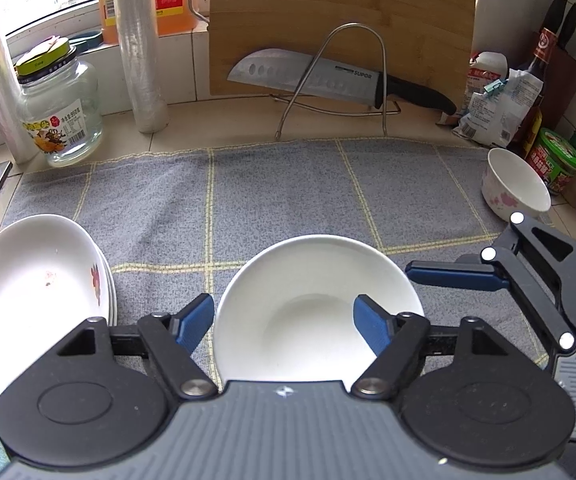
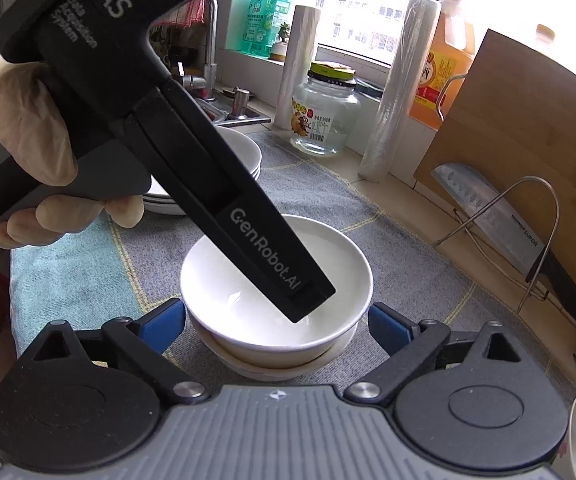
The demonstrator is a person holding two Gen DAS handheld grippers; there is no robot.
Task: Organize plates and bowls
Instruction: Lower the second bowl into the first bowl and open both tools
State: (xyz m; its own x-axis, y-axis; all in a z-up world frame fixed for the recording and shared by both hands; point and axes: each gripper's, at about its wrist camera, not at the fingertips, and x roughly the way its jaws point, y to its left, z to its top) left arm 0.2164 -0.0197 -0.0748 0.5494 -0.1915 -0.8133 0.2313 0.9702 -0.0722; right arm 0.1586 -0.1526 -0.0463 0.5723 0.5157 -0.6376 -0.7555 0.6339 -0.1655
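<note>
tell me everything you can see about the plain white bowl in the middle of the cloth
The plain white bowl is glossy, ceramic-looking, round, undecorated and empty. It sits upright, nested in a second white bowl whose rim shows beneath it, on the grey checked cloth. The left gripper straddles its near rim, one blue finger outside, one inside, pads not visibly pressing. The right gripper flanks it, open, without touching.

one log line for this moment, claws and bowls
left claw open astride bowl stack rim | right claw open, flanking stack | plate stack left | flowered bowl apart
</note>
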